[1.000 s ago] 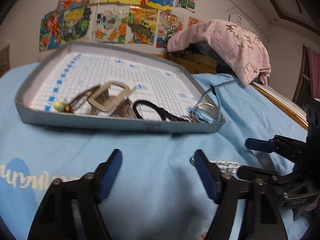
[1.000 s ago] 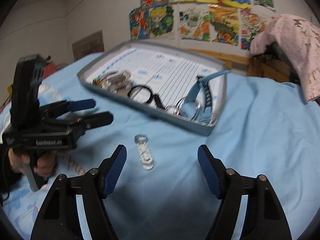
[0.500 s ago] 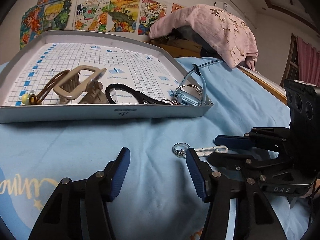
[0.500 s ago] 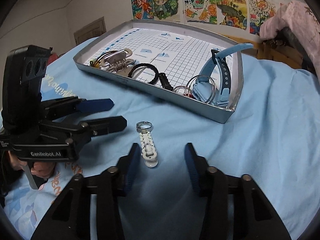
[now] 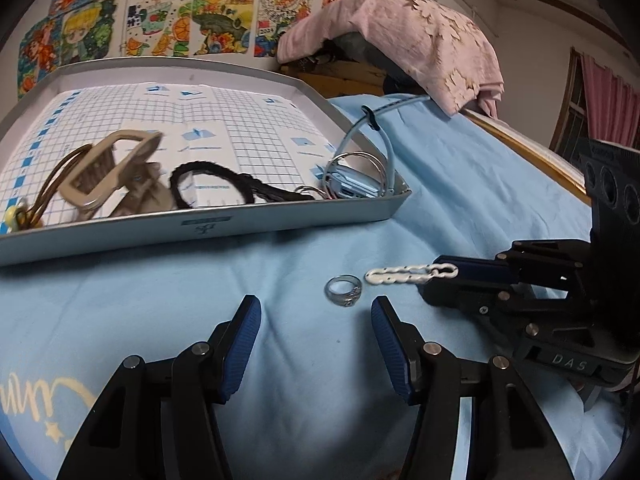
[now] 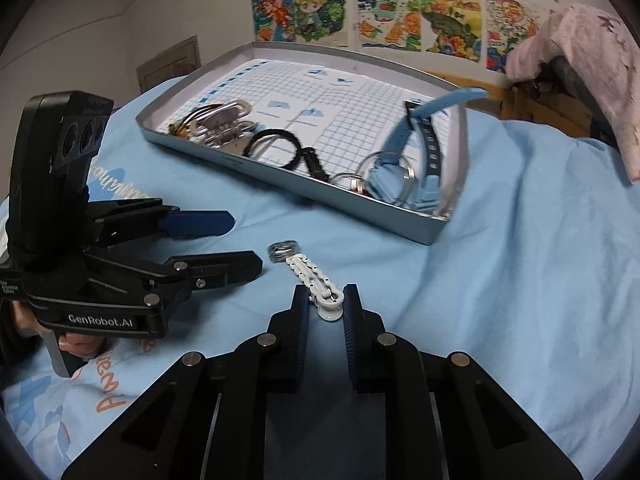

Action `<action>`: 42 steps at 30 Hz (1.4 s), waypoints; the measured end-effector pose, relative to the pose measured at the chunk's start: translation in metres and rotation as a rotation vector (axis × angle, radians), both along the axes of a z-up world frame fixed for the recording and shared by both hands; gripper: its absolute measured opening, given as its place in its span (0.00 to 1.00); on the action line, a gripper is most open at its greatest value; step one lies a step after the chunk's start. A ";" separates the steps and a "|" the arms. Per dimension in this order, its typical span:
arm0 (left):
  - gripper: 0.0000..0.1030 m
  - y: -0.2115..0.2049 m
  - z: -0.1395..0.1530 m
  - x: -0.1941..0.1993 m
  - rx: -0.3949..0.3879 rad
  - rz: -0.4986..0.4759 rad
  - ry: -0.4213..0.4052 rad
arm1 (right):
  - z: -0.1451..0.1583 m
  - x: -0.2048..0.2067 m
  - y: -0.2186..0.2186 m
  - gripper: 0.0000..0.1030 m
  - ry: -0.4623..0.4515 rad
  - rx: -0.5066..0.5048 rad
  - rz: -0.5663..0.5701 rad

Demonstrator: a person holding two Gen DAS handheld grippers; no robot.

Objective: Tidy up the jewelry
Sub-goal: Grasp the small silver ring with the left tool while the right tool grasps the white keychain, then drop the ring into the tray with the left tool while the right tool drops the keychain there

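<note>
silver ring (image 5: 343,291) lies just beyond the open left hand-held gripper (image 5: 316,314).

**Two grippers low over the bed, one wide, one nearly closed**

The left gripper (image 5: 316,320) hovers with its blue-padded fingers (image 5: 240,344) spread wide apart. The right gripper (image 6: 325,304) sits lower, its fingers (image 6: 301,308) drawn close together around a white hair clip (image 6: 316,280), touching or nearly so.

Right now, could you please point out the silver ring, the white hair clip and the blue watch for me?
silver ring (image 5: 343,290): left wrist view, on its band.
white hair clip (image 6: 316,278): right wrist view, mid-body.
blue watch (image 6: 425,133): right wrist view, on its strap.
</note>
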State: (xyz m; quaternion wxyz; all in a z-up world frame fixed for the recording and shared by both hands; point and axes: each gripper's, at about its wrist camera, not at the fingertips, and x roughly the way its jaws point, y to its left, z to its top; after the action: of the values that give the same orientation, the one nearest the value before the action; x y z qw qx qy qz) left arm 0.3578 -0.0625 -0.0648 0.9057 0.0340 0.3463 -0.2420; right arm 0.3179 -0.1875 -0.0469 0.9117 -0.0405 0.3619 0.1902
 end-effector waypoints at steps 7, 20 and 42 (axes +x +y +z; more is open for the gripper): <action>0.43 -0.015 -0.001 0.010 0.050 -0.016 0.004 | 0.000 0.001 -0.016 0.15 0.014 0.019 -0.092; 0.19 -0.022 -0.005 0.007 0.098 -0.030 0.001 | -0.007 0.003 -0.021 0.14 0.022 0.066 -0.117; 0.19 0.024 0.057 0.044 -0.006 0.256 -0.085 | 0.033 0.028 -0.009 0.14 -0.189 0.128 -0.130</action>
State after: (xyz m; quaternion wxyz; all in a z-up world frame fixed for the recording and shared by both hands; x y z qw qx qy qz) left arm 0.4022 -0.0384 -0.0075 0.9432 -0.0029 0.3082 -0.1238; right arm 0.3455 -0.1965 -0.0140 0.9528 0.0235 0.2636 0.1486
